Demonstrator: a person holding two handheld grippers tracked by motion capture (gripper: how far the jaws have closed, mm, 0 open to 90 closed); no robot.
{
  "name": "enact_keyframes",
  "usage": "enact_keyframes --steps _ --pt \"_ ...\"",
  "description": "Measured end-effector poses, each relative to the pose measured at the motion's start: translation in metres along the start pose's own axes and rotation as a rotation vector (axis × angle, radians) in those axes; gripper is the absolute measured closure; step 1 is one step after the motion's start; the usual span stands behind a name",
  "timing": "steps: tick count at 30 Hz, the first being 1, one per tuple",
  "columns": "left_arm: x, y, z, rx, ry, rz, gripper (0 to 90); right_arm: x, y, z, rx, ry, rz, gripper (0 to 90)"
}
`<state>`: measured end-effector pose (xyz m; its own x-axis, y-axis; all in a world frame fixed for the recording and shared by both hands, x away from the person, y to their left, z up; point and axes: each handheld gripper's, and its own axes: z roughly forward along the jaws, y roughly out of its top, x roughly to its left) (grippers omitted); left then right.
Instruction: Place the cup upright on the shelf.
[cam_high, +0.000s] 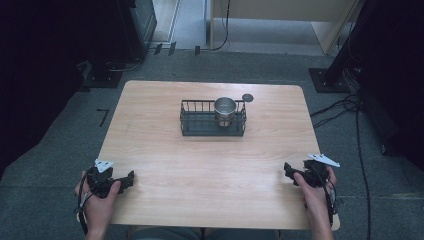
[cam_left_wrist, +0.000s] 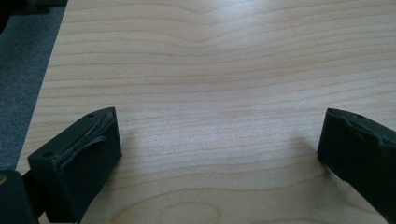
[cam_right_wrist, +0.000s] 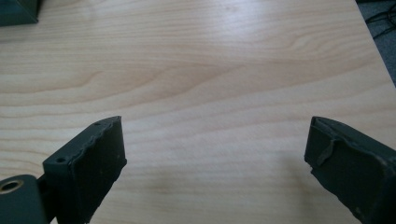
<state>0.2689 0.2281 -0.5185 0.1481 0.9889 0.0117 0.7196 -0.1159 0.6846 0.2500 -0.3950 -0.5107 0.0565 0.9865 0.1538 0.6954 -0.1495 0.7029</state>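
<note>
At the far centre of the counter (cam_high: 165, 165), a black wire basket (cam_high: 200, 122) holds one upright metal cup (cam_high: 225, 110) in its right half. The left gripper (cam_left_wrist: 219, 140) and right gripper (cam_right_wrist: 215, 144) rest at the near corners, jaws spread wide, grasping nothing.

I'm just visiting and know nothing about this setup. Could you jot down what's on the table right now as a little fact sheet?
Surface: wooden table
Centre item: dark wire basket
In the basket: metal cup, upright, at its right end
Behind the basket: small dark round disc lying flat on the table
Left gripper: open, near the table's front left edge
Right gripper: open, near the front right edge
Held: nothing
</note>
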Motion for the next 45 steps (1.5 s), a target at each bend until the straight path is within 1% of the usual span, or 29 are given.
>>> enact_keyframes --steps 11,13,17,18,20,22,24,25,26,32,36,45 --pt "0.0 0.0 0.0 0.0 0.0 0.0 0.0 -0.019 -0.018 -0.009 -0.001 -0.033 0.01 4.9" --pt "0.0 0.0 0.0 0.0 0.0 0.0 0.0 -0.021 -0.021 -0.011 -0.005 -0.041 -0.003 4.9" --pt "0.0 0.0 0.0 0.0 0.0 0.0 0.0 -0.024 -0.025 -0.014 -0.011 -0.051 -0.006 4.9" --pt "0.0 0.0 0.0 -0.001 0.0 0.0 0.0 -0.025 -0.028 -0.015 -0.012 -0.068 -0.021 4.9" --pt "0.0 0.0 0.0 -0.001 0.0 0.0 0.0 -0.025 -0.03 -0.016 -0.013 -0.073 -0.026 4.8" --pt "0.0 0.0 0.0 -0.001 0.0 0.0 0.0 -0.025 -0.031 -0.017 -0.01 -0.08 -0.043 4.3" --pt "0.0 0.0 0.0 -0.001 0.0 0.0 0.0 -0.024 -0.033 -0.018 -0.006 -0.086 -0.066 3.7" --pt "0.0 0.0 0.0 -0.001 0.0 0.0 0.0 -0.023 -0.035 -0.018 -0.004 -0.087 -0.089 3.2" --pt "0.0 0.0 0.0 -0.001 0.0 0.0 0.0 -0.024 -0.036 -0.018 -0.009 -0.085 -0.093 3.2" --pt "0.0 0.0 0.0 -0.001 0.0 0.0 0.0 -0.025 -0.039 -0.022 -0.01 -0.079 -0.094 3.7" --pt "0.0 0.0 0.0 -0.001 0.0 0.0 0.0 -0.025 -0.039 -0.021 -0.01 -0.089 -0.091 3.1" --pt "0.0 0.0 0.0 0.0 0.0 0.0 0.0 -0.024 -0.038 -0.02 -0.009 -0.094 -0.083 3.0"
